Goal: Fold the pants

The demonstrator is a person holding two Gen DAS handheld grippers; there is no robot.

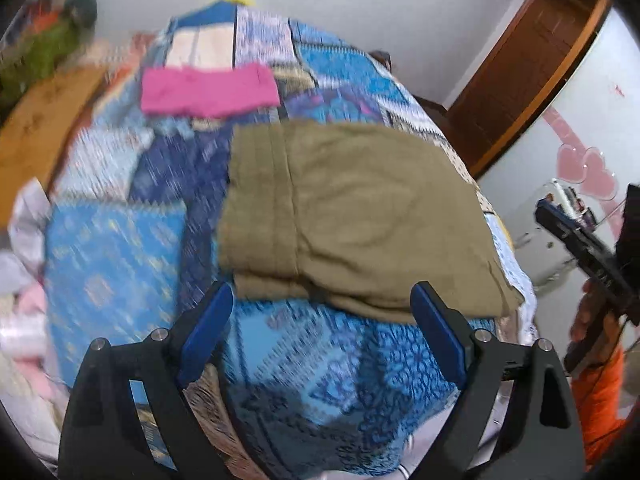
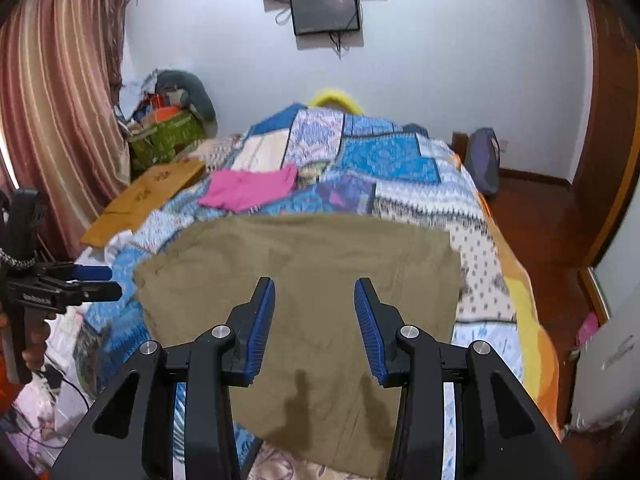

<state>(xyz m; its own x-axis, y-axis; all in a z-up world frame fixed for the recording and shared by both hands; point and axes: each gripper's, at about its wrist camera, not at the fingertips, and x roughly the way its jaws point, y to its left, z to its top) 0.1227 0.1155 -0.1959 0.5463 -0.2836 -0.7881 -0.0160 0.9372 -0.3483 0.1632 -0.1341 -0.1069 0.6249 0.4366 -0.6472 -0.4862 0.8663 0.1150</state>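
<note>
The olive-brown pants lie folded in a flat stack on the patchwork bed cover; they also show in the right wrist view. My left gripper is open and empty, hovering just short of the stack's near edge. My right gripper is open and empty, held above the pants' near half. The right gripper also shows at the right edge of the left wrist view, and the left gripper shows at the left edge of the right wrist view.
A folded pink garment lies farther up the bed, also in the right wrist view. A wooden board and a green bag are at the bed's left. A wooden door stands at the right.
</note>
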